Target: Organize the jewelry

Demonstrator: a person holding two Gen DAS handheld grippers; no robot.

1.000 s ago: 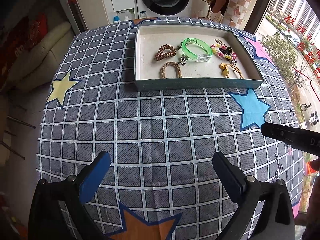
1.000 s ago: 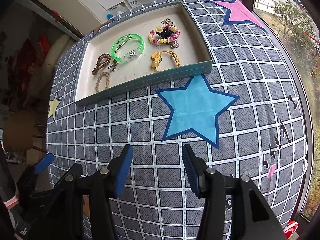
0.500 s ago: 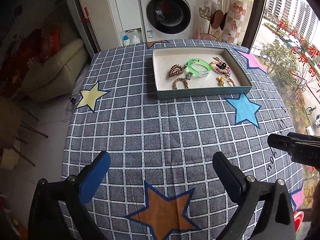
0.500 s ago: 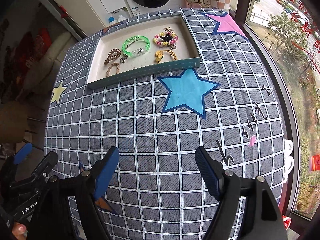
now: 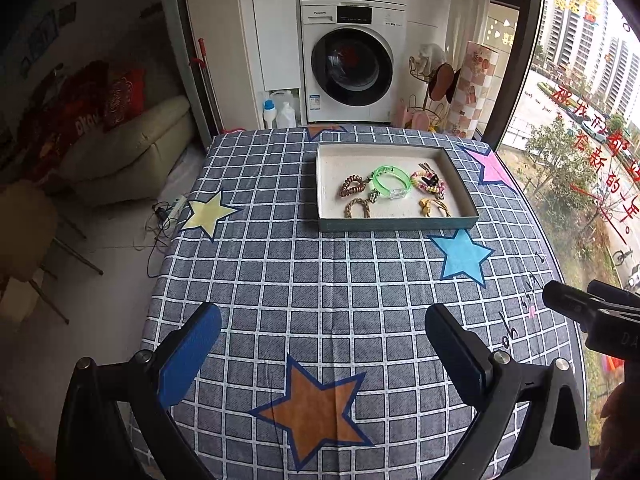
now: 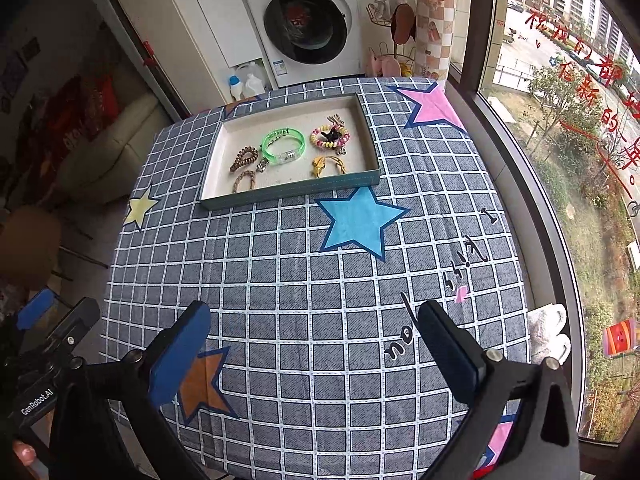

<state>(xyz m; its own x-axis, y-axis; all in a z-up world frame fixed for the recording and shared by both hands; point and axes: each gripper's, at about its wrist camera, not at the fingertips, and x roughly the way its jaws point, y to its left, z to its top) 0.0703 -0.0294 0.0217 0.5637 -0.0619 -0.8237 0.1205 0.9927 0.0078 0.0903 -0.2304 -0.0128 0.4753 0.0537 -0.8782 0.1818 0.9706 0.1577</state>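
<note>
Now that both grippers have drawn well back from the tray [image 5: 396,224] since a second ago, the left gripper [image 5: 322,334] and right gripper [image 6: 314,334] hover with jaws apart and empty over the surface [image 6: 304,280], all jewelry [image 6: 284,146] lies in the tray, and the task appears complete.

We see counter [image 5: 320,280] under woven cloth, matt, denim-look grid print w/ flat printed stars. Tray [image 5: 396,224]: cardboard-like, matt teal outer wall, pale rough-looking inner floor. Green bangle [image 5: 391,181]: translucent plastic, glossy. Brown coil tie [image 5: 352,186]: smooth plastic spiral. Braided loop [image 5: 357,207]: rope-like, rough. Yellow tie [image 5: 434,206]: cord/fabric, matt. Multicolour coil band [image 6: 330,137]: plastic, slight sheen. Left gripper [image 5: 322,354] & right gripper [image 6: 316,348]: matt black plastic bodies, metal screw heads, blue matt pads on jaws. Washer [image 5: 348,68]: glossy white shell, dark glass door.
</note>
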